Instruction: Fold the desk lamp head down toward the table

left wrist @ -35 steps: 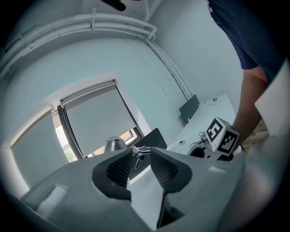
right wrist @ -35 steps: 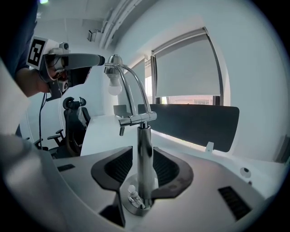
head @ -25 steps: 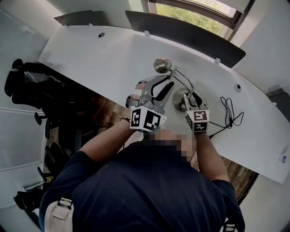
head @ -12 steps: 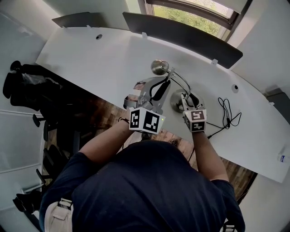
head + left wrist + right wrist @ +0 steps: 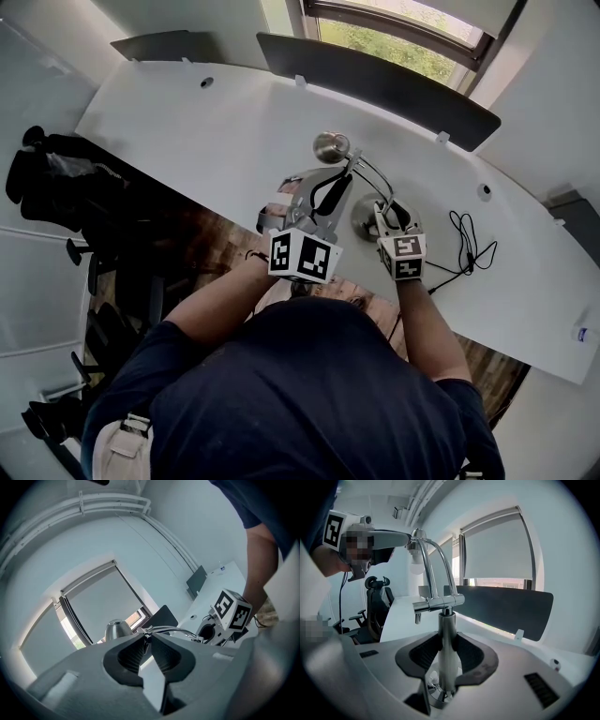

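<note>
A chrome desk lamp stands on the white table (image 5: 187, 131), its head (image 5: 330, 146) raised on thin curved arm rods (image 5: 370, 173) above a round base (image 5: 364, 221). High up, my left gripper (image 5: 345, 178) is shut on the rods just behind the head; the left gripper view shows its jaws (image 5: 146, 638) pinching them beside the lamp head (image 5: 117, 630). Lower down, my right gripper (image 5: 387, 210) has just been closing. It is now shut on the upright post (image 5: 446, 644), which stands between its pads above the base.
A black cable (image 5: 467, 239) loops on the table right of the lamp. A dark divider panel (image 5: 375, 66) runs along the table's far edge under the window. Office chairs (image 5: 56, 178) stand on the floor at the left, near the table's front edge.
The head camera has shifted slightly, so the table sits a little lower in the picture. Both grippers and the lamp keep their places.
</note>
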Motion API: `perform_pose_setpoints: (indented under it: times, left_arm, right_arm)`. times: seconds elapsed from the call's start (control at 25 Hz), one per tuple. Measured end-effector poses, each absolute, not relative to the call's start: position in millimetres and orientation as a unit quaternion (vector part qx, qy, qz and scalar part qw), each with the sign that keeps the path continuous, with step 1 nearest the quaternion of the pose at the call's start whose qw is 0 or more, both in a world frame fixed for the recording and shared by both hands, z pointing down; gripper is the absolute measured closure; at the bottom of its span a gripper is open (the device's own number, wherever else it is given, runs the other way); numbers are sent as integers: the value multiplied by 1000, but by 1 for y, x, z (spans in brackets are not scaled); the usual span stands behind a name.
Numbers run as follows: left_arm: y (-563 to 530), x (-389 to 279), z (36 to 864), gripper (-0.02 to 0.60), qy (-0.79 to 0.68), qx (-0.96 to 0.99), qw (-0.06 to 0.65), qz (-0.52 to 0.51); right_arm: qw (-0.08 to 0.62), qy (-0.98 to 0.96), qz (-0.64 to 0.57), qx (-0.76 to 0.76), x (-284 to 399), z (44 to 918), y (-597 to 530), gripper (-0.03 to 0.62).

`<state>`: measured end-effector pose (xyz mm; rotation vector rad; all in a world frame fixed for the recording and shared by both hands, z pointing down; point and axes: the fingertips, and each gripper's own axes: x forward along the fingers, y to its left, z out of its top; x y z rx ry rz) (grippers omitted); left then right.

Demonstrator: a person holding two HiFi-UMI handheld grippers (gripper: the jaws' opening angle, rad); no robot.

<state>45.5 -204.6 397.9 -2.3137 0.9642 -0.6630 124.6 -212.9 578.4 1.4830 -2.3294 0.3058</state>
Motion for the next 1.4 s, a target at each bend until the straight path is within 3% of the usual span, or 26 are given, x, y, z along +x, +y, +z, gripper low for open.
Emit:
perform_pose_setpoints:
  times: [0.28,0.68,1.4]
  left_arm:
    - [-214,26,417,534,377,-865,209,-255]
    - [-220,17,431,534,384,-868,190,-252]
    - [-240,-7,524,534,384,-868,88,-301]
  right_arm:
    - [175,-825,107,527,124,578,-212,467]
    - [187,-827,105,520,125,579,-212,467]
    - [190,-821,113,527,125,580,-213,467]
